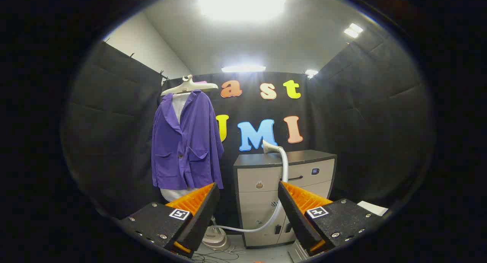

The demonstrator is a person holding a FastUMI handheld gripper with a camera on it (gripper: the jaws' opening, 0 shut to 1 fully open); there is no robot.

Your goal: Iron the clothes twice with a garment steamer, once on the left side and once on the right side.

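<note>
White plastic marks the steamer head (269, 146), a small flared nozzle lying on the dark top of the cabinet (304, 156), well beyond the fingers and at about one o'clock from the gap between them. Its pale hose (283, 168) drops from the nozzle down the cabinet front, passes behind the right finger, then curves toward seven o'clock to the steamer base (215, 238) on the floor below the left finger. The nozzle's long axis seems to run roughly level, mouth pointing toward ten o'clock, hose end toward the cabinet's drawer (291, 178).

The gripper (247, 194) is spread wide with nothing between its fingers; both are clear of every object. The purple jacket (186, 141) hangs upright over a white garment on a pale hanger (189, 86), at about eleven o'clock from the fingers and well apart from the nozzle, with the cabinet's left edge between them.

Judging from this, the task has not begun: the steamer head must be picked up first. That reach likely goes forward and slightly right, and the fingers probably need to straddle the nozzle's neck across its axis, near where the hose joins.
</note>
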